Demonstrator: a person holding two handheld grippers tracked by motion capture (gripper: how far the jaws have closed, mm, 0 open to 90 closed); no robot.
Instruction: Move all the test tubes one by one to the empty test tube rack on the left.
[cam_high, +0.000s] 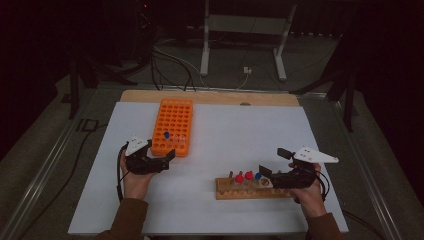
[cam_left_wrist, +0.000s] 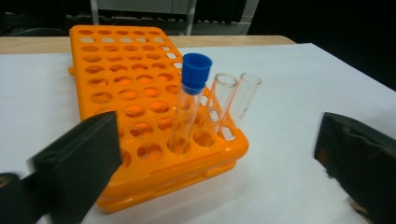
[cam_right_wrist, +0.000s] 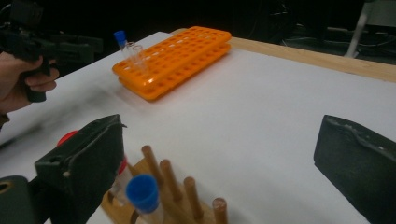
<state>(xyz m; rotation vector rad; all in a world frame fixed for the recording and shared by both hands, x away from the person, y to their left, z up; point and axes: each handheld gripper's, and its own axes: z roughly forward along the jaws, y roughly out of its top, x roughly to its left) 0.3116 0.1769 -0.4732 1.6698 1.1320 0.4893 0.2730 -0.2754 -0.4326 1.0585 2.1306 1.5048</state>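
The orange rack (cam_left_wrist: 140, 107) lies on the white table (cam_high: 240, 130) at about 10 o'clock from the table's middle in the high view. Three tubes stand in its nearest rows: one blue-capped tube (cam_left_wrist: 189, 100) and two clear uncapped tubes (cam_left_wrist: 233, 100) just beside it, toward 3 o'clock in the left gripper view. The rest of its holes look empty.

The wooden rack (cam_high: 247, 189) sits at about 5 o'clock from the table's middle. In the high view it carries two red-capped tubes (cam_high: 244, 176) and a second blue-capped tube (cam_high: 258, 176), next to bare wooden pegs (cam_right_wrist: 175, 182). In the right gripper view four pegs can be counted, the lower ones cut off by the frame edge; one red cap is mostly hidden behind the near jaw.

The left gripper (cam_high: 169, 159) hovers at 7 o'clock from the orange rack, jaws spread wide with nothing between the pads; the rack's blue-capped tube stands free ahead of them. The right gripper (cam_high: 270, 162) is at the 3 o'clock end of the wooden rack, jaws likewise spread and gripping nothing.

How deep the tubes sit in either rack is hard to make out, and the room behind the table is too dark to read
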